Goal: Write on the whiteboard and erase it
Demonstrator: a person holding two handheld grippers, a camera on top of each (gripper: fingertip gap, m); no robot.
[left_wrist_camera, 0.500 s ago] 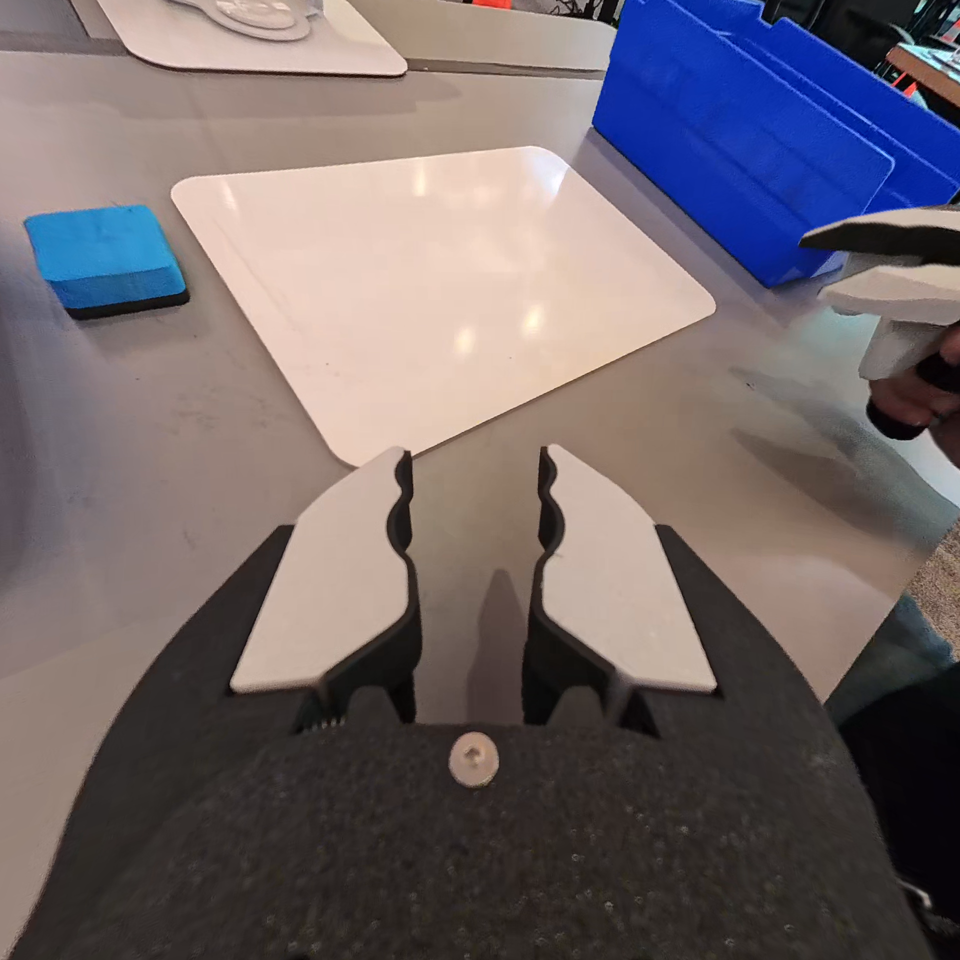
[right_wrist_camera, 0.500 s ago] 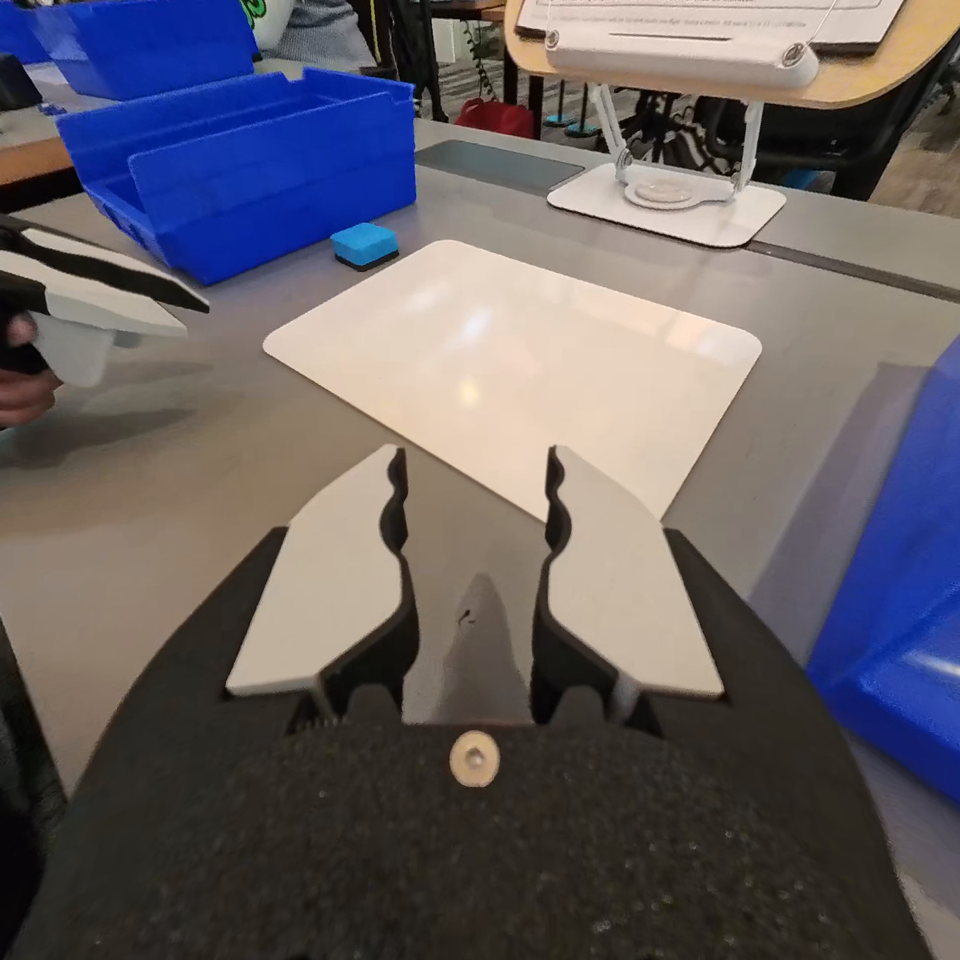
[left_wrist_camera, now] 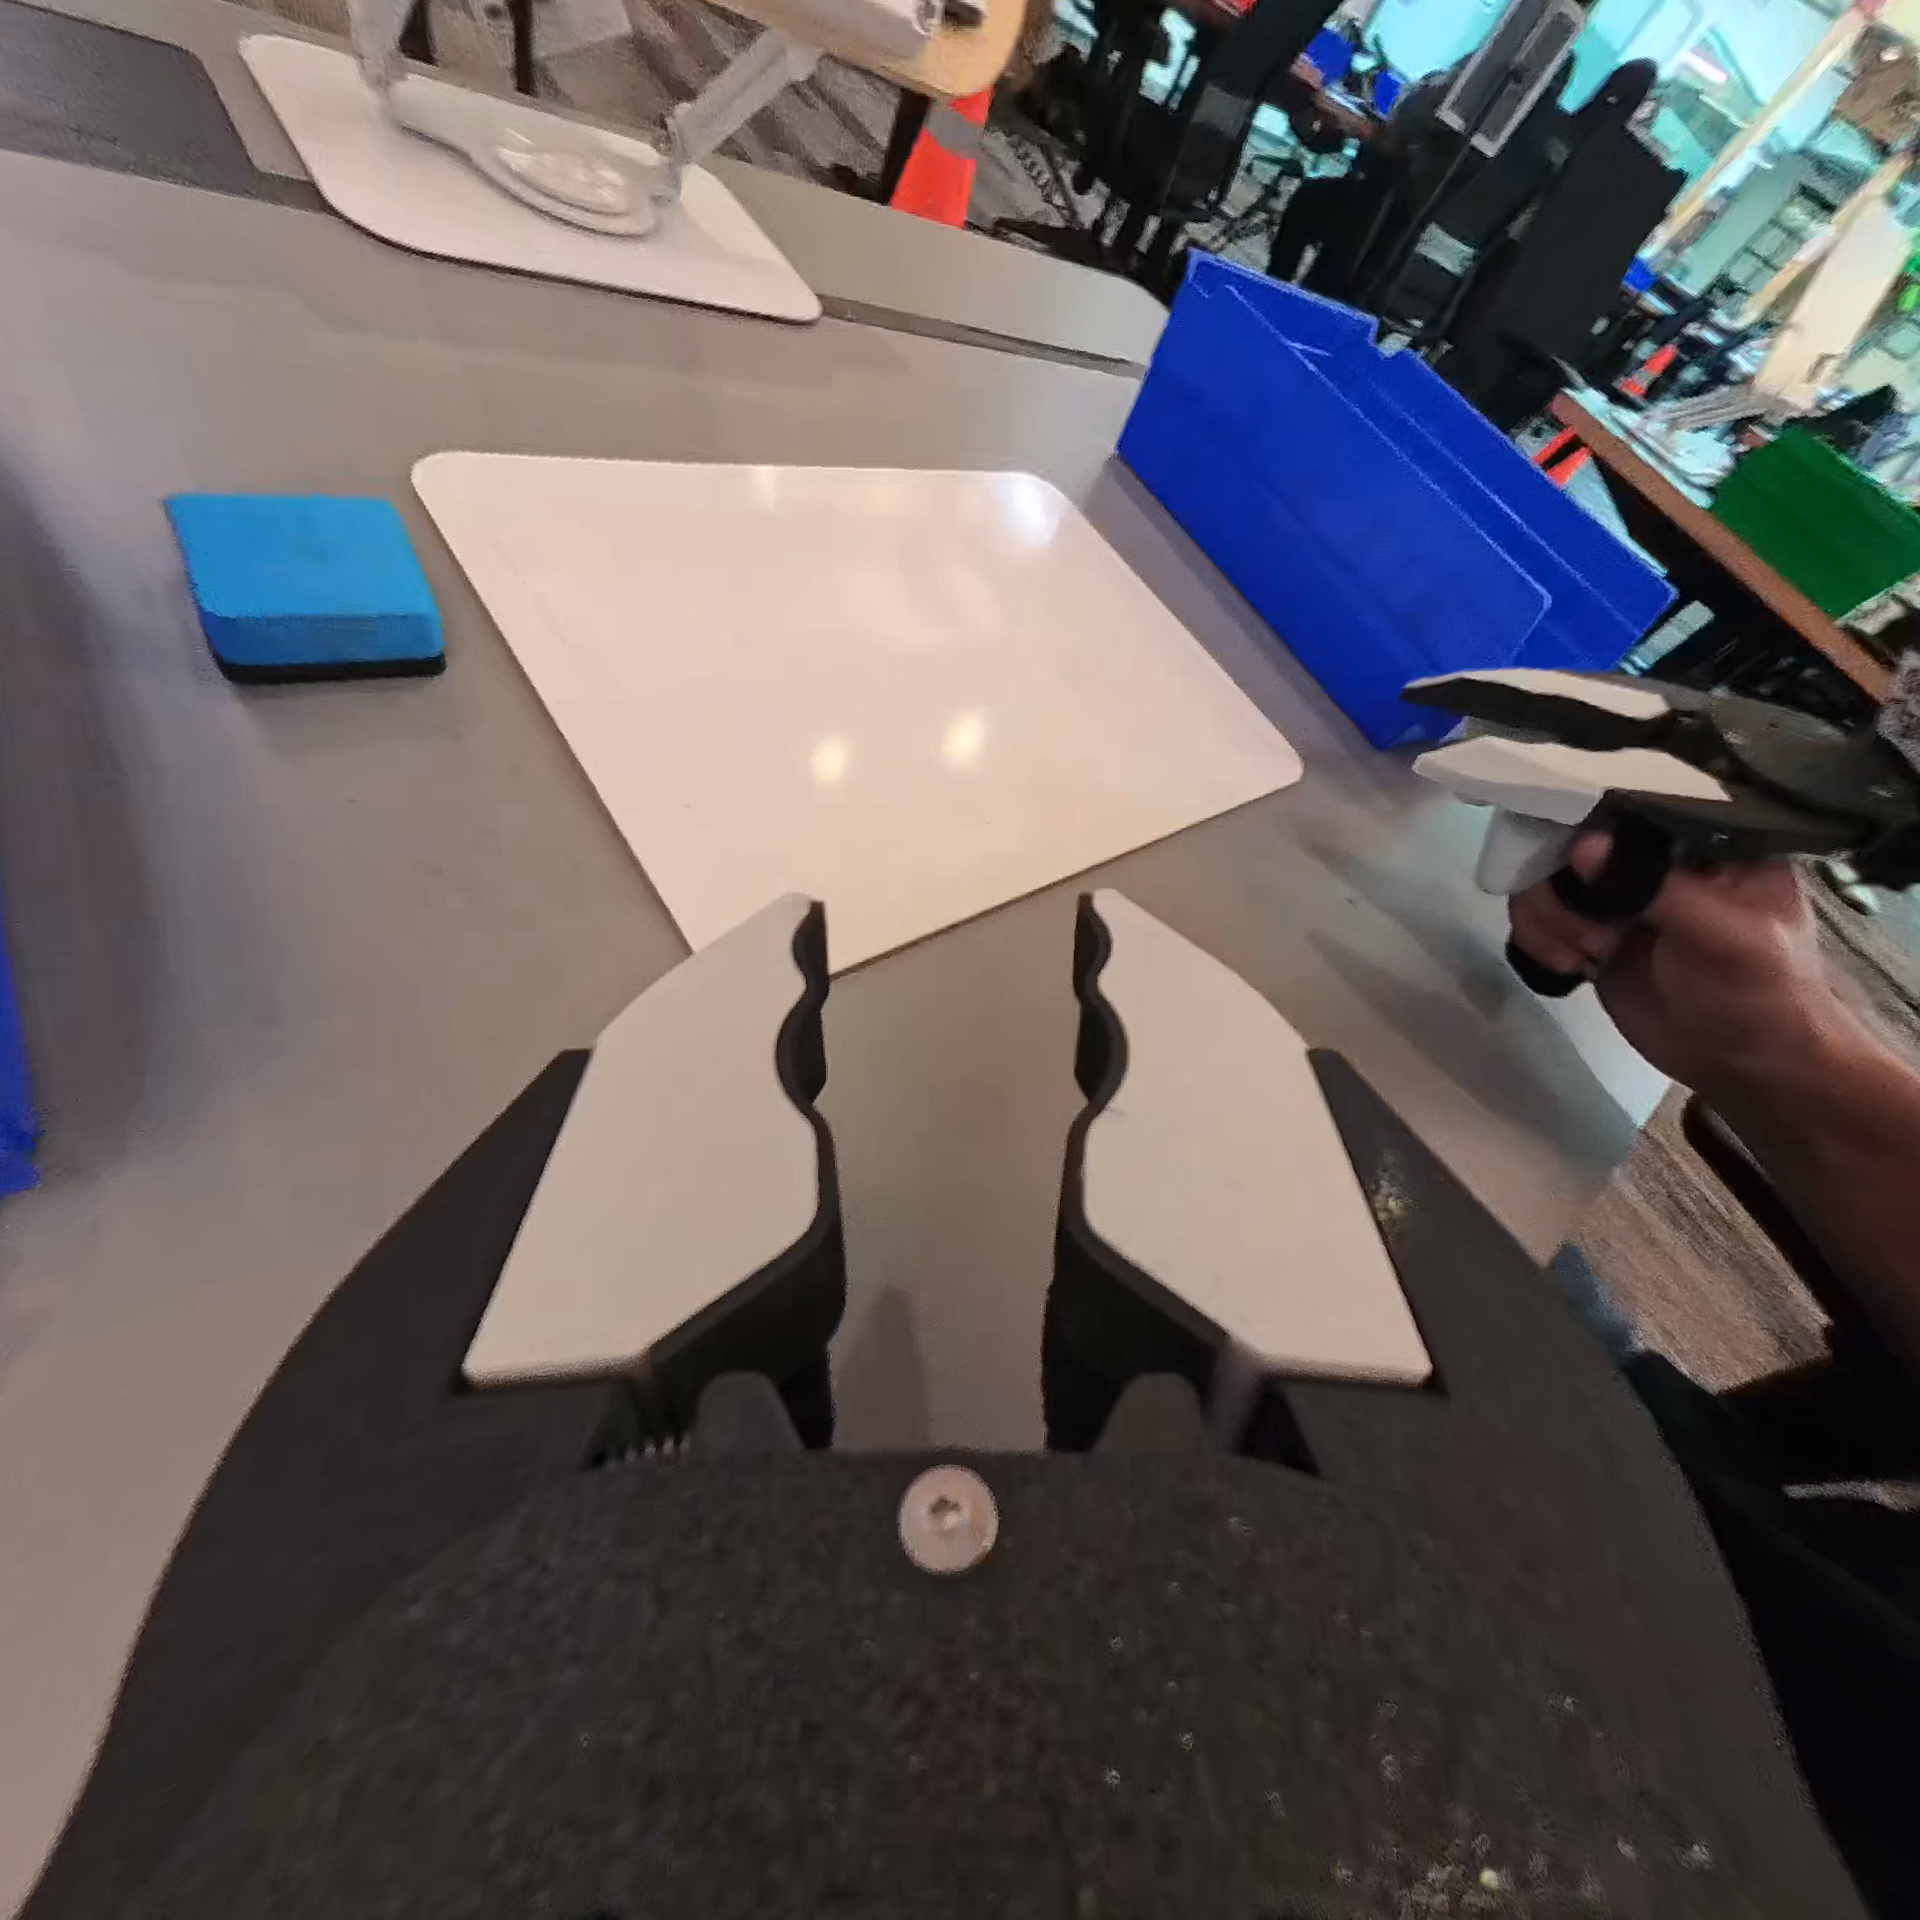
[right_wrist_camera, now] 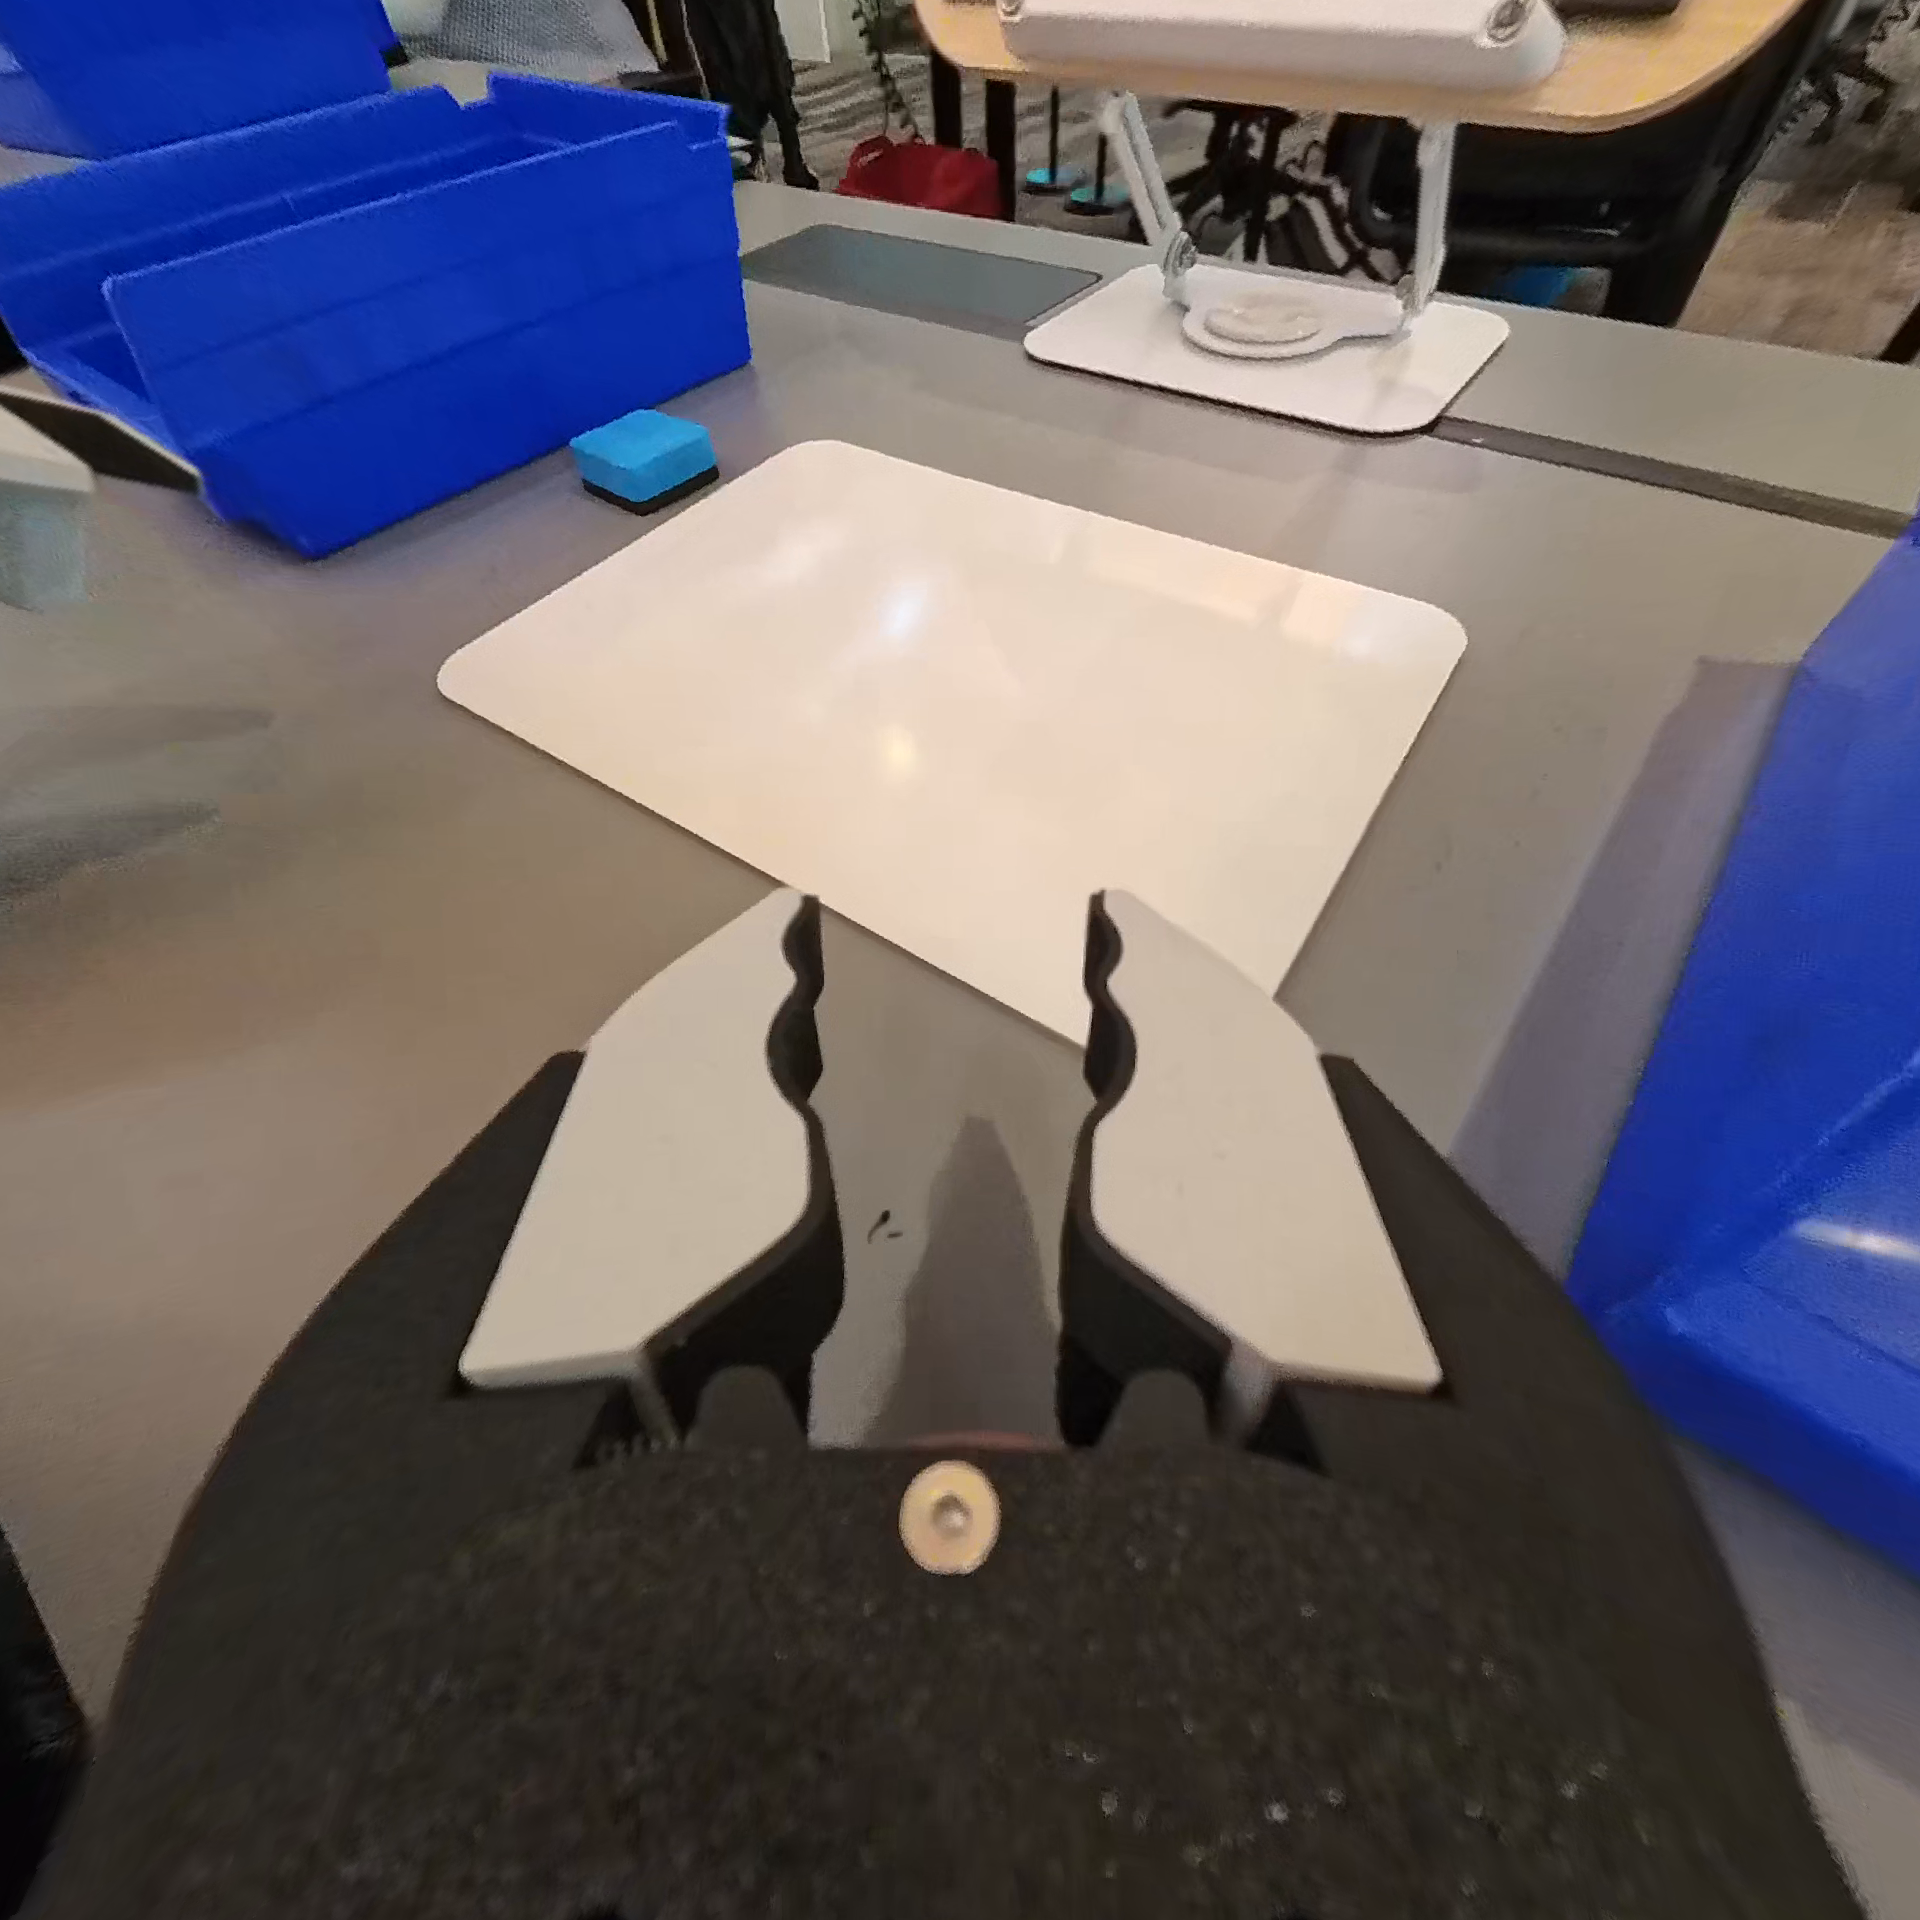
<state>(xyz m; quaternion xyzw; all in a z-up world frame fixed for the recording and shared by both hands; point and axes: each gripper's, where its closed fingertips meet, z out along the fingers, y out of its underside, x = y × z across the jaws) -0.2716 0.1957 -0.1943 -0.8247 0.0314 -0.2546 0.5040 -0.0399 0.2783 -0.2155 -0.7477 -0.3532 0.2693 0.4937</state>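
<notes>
A blank white whiteboard (left_wrist_camera: 852,675) lies flat on the grey table (left_wrist_camera: 312,935); it also shows in the right wrist view (right_wrist_camera: 956,707). A blue eraser (left_wrist_camera: 301,582) with a black base sits just left of the board, and shows in the right wrist view (right_wrist_camera: 644,457) at the board's far left corner. My left gripper (left_wrist_camera: 951,914) is open and empty, just short of the board's near corner. My right gripper (right_wrist_camera: 951,914) is open and empty at the board's near edge; it also shows in the left wrist view (left_wrist_camera: 1455,727), held by a hand. No marker is in view.
A blue bin (left_wrist_camera: 1382,540) stands right of the board in the left wrist view. In the right wrist view a blue bin (right_wrist_camera: 395,291) stands far left and another (right_wrist_camera: 1787,1091) close on the right. A white stand base (right_wrist_camera: 1268,353) sits behind the board.
Both grippers have tilted up, so both views show more of the room beyond the table. In the left wrist view the right gripper and its hand show further in from the right edge.
</notes>
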